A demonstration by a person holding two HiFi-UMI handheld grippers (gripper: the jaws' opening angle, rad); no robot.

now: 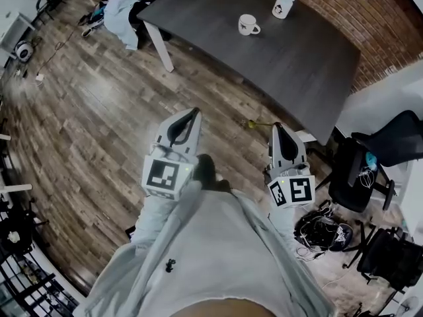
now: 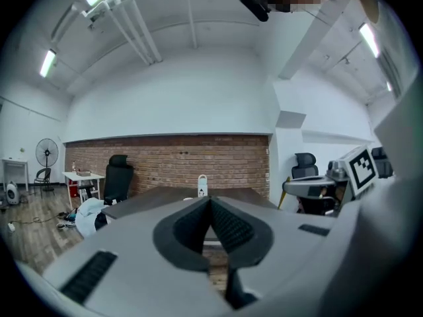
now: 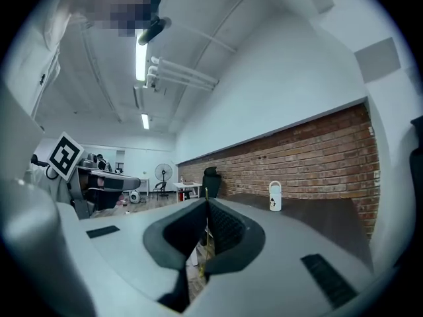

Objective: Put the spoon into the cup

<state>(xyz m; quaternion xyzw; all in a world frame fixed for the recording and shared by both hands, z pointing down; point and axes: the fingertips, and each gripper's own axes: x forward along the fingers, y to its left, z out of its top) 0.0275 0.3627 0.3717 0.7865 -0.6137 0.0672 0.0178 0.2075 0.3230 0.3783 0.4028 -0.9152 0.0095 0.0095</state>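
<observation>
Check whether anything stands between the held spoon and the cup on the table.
Nothing visible does. The spoon in the right gripper is short of the table; only floor and its top lie before the cup. The white bottle stands beyond it.

No words, numbers or brand names to read anywhere here. The left marker cube (image 1: pixel 163 175) and the right marker cube (image 1: pixel 292 191) show black-and-white square patterns, not lettering. On the worktop (image 1: pixel 297 65), the white cup (image 1: pixel 248 24) and the white bottle (image 1: pixel 284 2) each carry a small dark print, possibly a figure, too small to read.
</observation>
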